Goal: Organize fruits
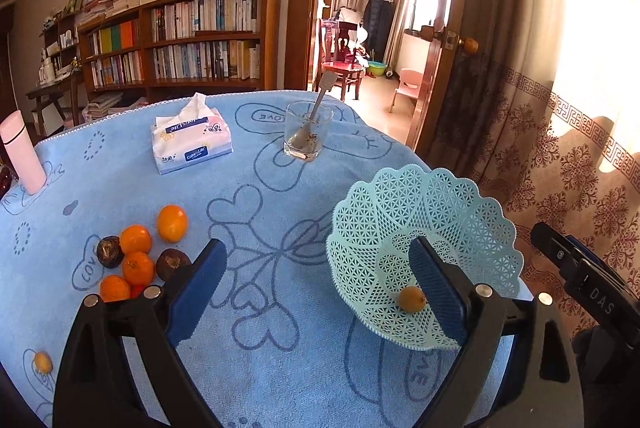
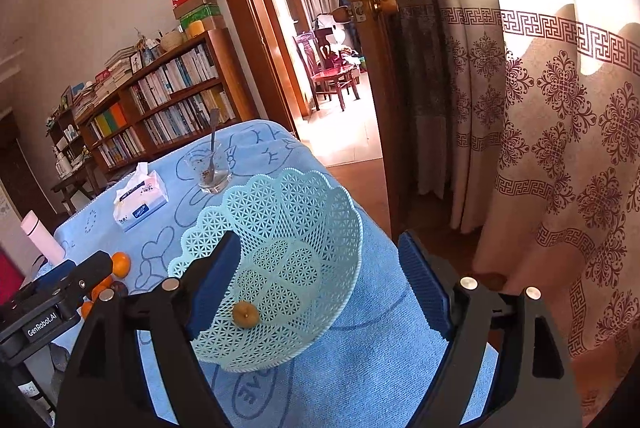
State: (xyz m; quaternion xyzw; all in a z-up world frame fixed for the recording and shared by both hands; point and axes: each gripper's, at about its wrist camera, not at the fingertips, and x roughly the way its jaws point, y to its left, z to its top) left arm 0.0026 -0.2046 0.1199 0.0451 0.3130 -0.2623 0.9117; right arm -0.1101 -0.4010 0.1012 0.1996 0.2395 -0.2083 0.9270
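A pale green lattice basket (image 1: 460,211) stands at the table's right edge with one small yellow fruit (image 1: 412,299) inside; both also show in the right wrist view, basket (image 2: 296,211) and fruit (image 2: 245,314). A pile of oranges (image 1: 136,239) and dark brown fruits (image 1: 109,251) lies at the left. One small yellow fruit (image 1: 43,362) lies alone near the front left. My left gripper (image 1: 316,284) is open and empty above the cloth between pile and basket. My right gripper (image 2: 320,280) is open and empty over the basket's right side.
A blue towel (image 1: 280,328) covers the table. A tissue pack (image 1: 191,139), a glass with a spoon (image 1: 306,131) and a pink bottle (image 1: 22,151) stand further back. The table edge drops off at the right by a curtain (image 2: 560,147).
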